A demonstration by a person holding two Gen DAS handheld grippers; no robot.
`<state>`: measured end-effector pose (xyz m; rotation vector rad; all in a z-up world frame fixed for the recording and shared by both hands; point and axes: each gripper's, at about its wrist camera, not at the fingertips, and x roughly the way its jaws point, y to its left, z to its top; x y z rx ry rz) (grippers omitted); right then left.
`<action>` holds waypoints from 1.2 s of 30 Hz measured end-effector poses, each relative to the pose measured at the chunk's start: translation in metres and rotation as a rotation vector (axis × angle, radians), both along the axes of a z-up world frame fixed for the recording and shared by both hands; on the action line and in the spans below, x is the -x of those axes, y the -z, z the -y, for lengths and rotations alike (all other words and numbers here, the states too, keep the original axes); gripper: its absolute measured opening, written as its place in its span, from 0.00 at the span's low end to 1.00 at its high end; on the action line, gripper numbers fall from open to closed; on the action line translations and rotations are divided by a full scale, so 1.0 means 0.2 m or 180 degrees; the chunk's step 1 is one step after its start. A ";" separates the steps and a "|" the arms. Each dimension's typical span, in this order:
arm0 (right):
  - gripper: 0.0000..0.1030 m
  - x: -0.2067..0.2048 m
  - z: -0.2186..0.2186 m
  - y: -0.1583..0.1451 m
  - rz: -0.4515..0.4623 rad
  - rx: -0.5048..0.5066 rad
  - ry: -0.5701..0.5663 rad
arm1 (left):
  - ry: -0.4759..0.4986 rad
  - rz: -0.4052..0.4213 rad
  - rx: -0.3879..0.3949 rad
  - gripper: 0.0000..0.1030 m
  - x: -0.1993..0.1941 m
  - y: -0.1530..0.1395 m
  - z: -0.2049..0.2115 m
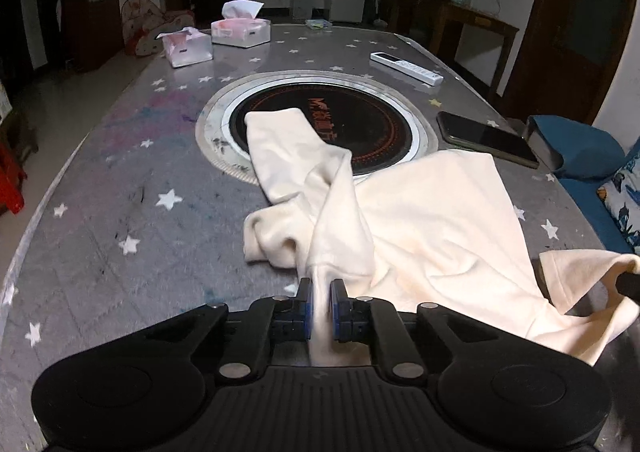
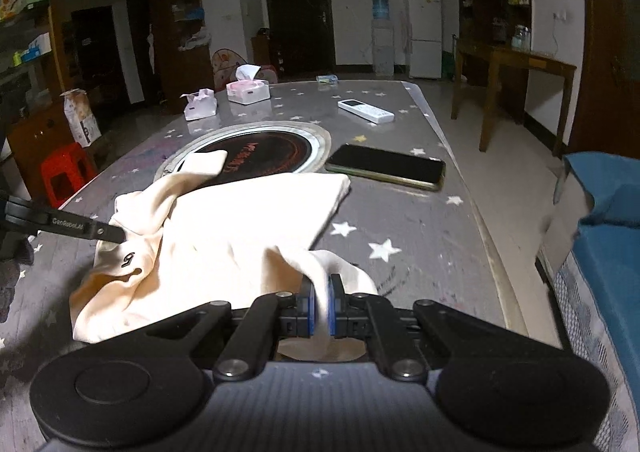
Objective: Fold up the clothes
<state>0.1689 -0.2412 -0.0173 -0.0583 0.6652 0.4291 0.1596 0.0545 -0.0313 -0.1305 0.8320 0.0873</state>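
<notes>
A cream garment (image 1: 432, 212) is lying crumpled on the near half of the bench (image 1: 120, 180), one sleeve (image 1: 280, 144) stretching away from the camera onto the round black cooktop (image 1: 360, 124) set in the bench's middle, its cuff end pointing toward the far side. The body of the garment is spreading toward the right, its far corner lying just beside a dark phone (image 1: 488, 138). The left hand-held gripper (image 1: 321, 288) is pinching a bunched fold at the garment's near edge, jaws clamped on the cloth. The right hand-held gripper (image 2: 321, 284) is likewise clamped on another fold of the cloth, lifting it slightly. At the far left of the bench, two tissue boxes (image 1: 240, 30) are sitting with white tissues sticking up out of them, and a white remote (image 1: 406, 67) is lying at the far right
</notes>
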 end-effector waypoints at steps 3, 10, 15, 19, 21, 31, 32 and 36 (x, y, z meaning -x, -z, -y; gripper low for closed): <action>0.05 0.02 0.02 0.00 0.0005 -0.0019 0.0033 | -0.0024 0.0082 0.0038 0.04 0.07 -0.04 -0.03; 0.05 0.10 0.11 -0.04 0.0040 -0.0051 0.0067 | -0.0057 0.0264 0.0216 0.04 0.30 -0.17 -0.09; 0.05 0.19 0.18 -0.07 0.0036 -0.0089 0.0067 | -0.0049 0.0281 0.0323 0.04 0.51 -0.21 -0.13; 0.06 0.27 0.25 -0.09 -0.0011 -0.0119 0.0042 | -0.0018 0.0268 0.0381 0.04 0.68 -0.21 -0.13; 0.06 0.31 0.27 -0.09 -0.0047 -0.0110 0.0018 | 0.0007 0.0238 0.0419 0.04 0.77 -0.20 -0.12; 0.22 0.49 0.38 -0.06 -0.0268 0.0019 -0.0018 | 0.0199 -0.0037 0.0274 0.09 0.98 -0.12 -0.09; 0.23 0.50 0.39 -0.07 -0.0273 0.0011 0.0002 | 0.0193 -0.0019 0.0232 0.18 0.98 -0.13 -0.10; 0.27 0.50 0.41 -0.11 -0.0213 0.0014 0.0048 | 0.0129 0.0140 0.0075 0.39 0.92 -0.21 -0.11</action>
